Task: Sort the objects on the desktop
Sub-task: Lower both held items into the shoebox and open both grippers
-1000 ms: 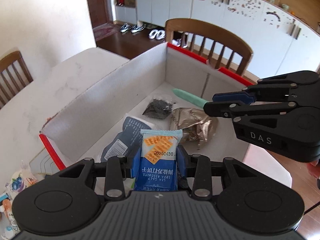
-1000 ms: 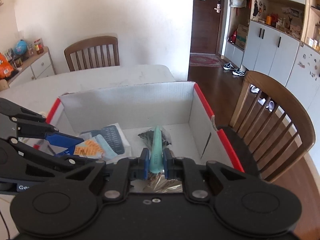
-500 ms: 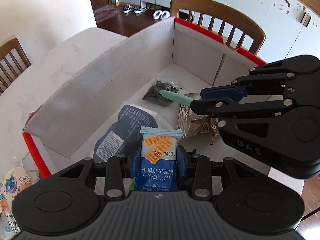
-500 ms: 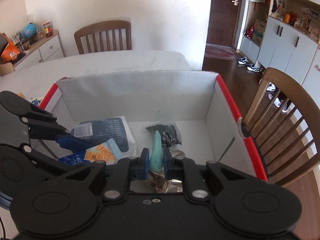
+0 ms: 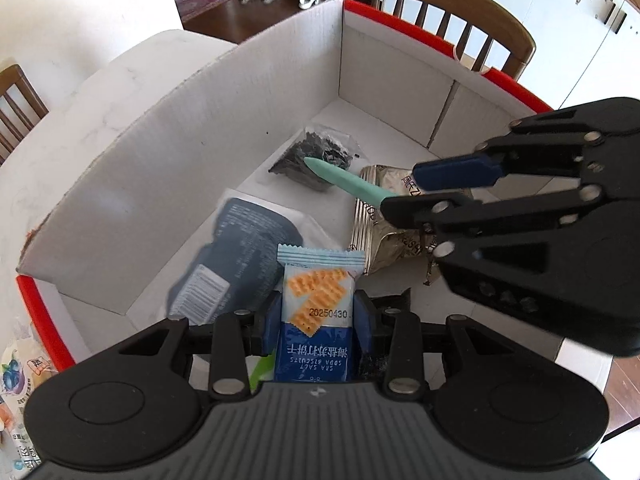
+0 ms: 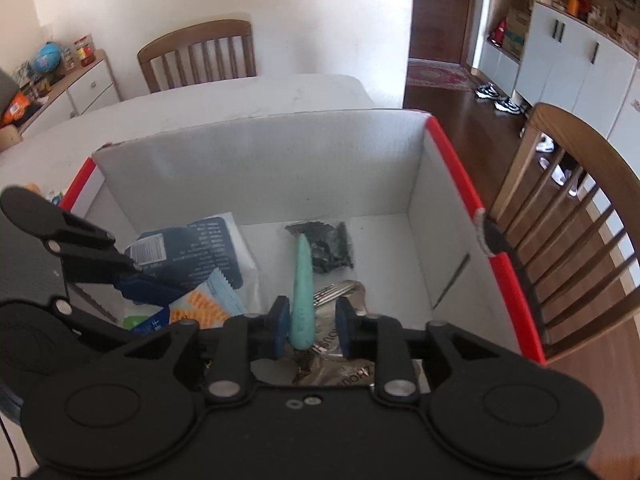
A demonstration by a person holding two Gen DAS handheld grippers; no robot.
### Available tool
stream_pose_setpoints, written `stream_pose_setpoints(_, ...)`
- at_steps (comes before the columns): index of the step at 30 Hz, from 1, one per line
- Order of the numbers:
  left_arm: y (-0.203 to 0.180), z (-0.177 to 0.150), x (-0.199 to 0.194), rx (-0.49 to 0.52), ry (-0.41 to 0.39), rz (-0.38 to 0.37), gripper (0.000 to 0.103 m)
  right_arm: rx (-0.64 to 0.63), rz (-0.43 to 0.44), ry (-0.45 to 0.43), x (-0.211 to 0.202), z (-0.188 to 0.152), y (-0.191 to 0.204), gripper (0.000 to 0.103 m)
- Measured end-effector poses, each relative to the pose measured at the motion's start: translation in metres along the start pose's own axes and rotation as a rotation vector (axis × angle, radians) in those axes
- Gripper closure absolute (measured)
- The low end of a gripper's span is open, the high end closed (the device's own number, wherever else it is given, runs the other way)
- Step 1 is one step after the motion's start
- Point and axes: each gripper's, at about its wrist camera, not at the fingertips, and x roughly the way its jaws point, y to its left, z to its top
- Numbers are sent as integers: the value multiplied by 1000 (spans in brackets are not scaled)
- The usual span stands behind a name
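Teal tool (image 6: 303, 288): sitting loose between the right hand-held gripper's (image 6: 308, 326) jaws, which have just been opening; release into the cardboard box (image 6: 260, 168) is under way.
Biscuit packet (image 5: 318, 312): left hand-held gripper (image 5: 318, 320) is clamping it above the box, likely dropping next.

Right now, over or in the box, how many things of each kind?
Snack packets: 3, soda biscuit packet, dark blue pouch, metallic wrapper
Bag of black bits: 1
Teal pointed tool: 1
Total: 5
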Motion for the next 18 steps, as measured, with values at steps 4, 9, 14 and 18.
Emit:
stream_pose_setpoints(4, 1, -2, 5, 2, 12, 3, 67, 29, 46, -9, -10, 2, -9, 65)
stream_pose_setpoints(9, 4, -3, 5, -15, 4, 0, 67, 46, 75, -22, -21, 3, -16, 64)
stream_pose_setpoints(14, -2, -5, 0, 14, -12, 13, 62, 57, 88, -34, -31, 0, -19, 56)
stream_pose_setpoints(18, -5, -7, -5, 16, -26, 17, 35, 77, 98, -42, -37, -2, -21, 53)
